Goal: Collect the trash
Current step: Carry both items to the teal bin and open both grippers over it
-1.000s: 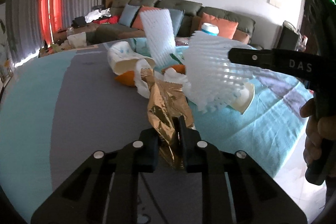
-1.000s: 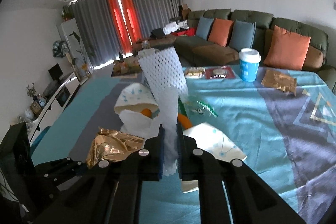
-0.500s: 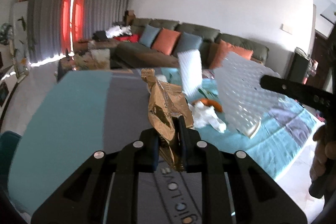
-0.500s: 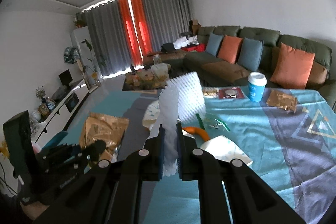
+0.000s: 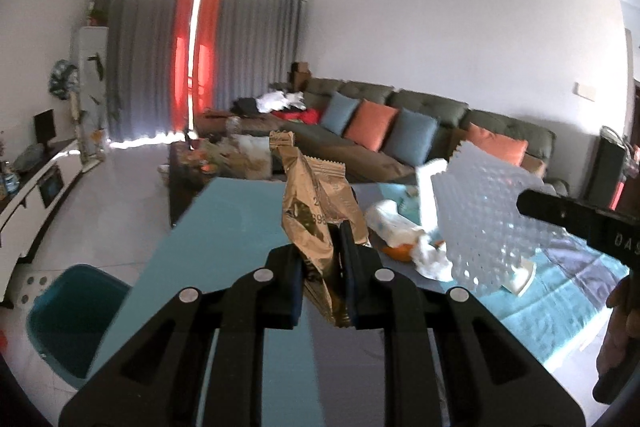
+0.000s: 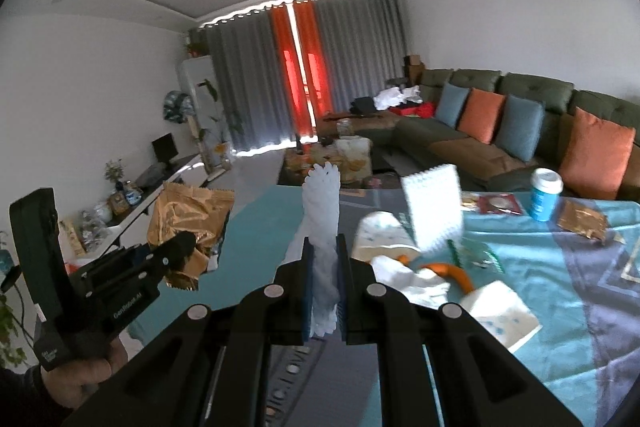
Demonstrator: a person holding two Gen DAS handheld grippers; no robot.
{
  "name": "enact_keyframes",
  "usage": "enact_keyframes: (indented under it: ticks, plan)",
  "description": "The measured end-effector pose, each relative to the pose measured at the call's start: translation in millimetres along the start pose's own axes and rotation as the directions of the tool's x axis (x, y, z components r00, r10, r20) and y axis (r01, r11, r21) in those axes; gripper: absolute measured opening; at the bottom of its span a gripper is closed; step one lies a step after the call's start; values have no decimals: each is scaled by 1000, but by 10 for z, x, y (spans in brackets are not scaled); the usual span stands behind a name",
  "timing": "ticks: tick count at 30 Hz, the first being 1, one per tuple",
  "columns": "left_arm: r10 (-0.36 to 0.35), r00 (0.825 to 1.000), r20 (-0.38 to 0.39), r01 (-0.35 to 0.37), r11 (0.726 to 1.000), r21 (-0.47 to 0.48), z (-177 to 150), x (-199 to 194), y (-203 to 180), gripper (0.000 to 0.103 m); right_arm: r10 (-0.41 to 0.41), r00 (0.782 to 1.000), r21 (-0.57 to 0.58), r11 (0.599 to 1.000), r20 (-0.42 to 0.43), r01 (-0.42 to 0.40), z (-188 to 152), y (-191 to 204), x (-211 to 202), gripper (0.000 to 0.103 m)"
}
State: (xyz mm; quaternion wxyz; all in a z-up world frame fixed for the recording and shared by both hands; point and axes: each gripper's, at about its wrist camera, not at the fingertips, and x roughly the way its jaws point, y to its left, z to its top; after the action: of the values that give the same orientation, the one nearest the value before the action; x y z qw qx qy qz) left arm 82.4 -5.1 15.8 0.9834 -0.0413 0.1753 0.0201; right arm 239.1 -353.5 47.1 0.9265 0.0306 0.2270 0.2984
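Observation:
My left gripper (image 5: pixel 322 263) is shut on a crumpled gold foil wrapper (image 5: pixel 316 203) and holds it up above the table's left end; the wrapper also shows in the right wrist view (image 6: pixel 188 219). My right gripper (image 6: pixel 323 281) is shut on a white foam fruit net (image 6: pixel 322 215), which shows as a wide mesh sheet in the left wrist view (image 5: pixel 488 219). A teal trash bin (image 5: pixel 72 319) stands on the floor at lower left. More trash lies on the table: a second foam net (image 6: pixel 432 211), paper cups (image 6: pixel 380 233), tissue (image 6: pixel 416 281) and orange peel (image 6: pixel 456 273).
The table has a teal and grey cloth (image 6: pixel 560 287). On its far right stand a blue cup with a white lid (image 6: pixel 544 195), a gold wrapper (image 6: pixel 582 221) and a red packet (image 6: pixel 498 205). A sofa (image 5: pixel 400 131) and low table (image 5: pixel 224 155) lie beyond.
Both grippers have risen and swung left with their loads. The view went from the trash pile to the room, and the teal bin came into the left wrist view.

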Motion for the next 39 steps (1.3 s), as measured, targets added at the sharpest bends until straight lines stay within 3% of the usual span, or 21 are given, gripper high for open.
enact_keyframes:
  ticks: [9, 19, 27, 39]
  plan:
    - [168, 983, 70, -165, 985, -39, 141, -444, 605, 17, 109, 994, -55, 993, -2, -109, 60, 454, 195, 9]
    - [377, 922, 86, -368, 924, -109, 151, -1006, 1456, 17, 251, 967, -122, 959, -55, -256, 99, 1116, 564, 9]
    - [466, 881, 74, -454, 880, -141, 125, -1352, 1903, 17, 361, 927, -177, 910, -106, -374, 159, 1622, 864, 9]
    - [543, 840, 13, -532, 828, -177, -58, -1617, 2358, 17, 448, 862, -229, 836, -237, -498, 162, 2277, 1325, 9]
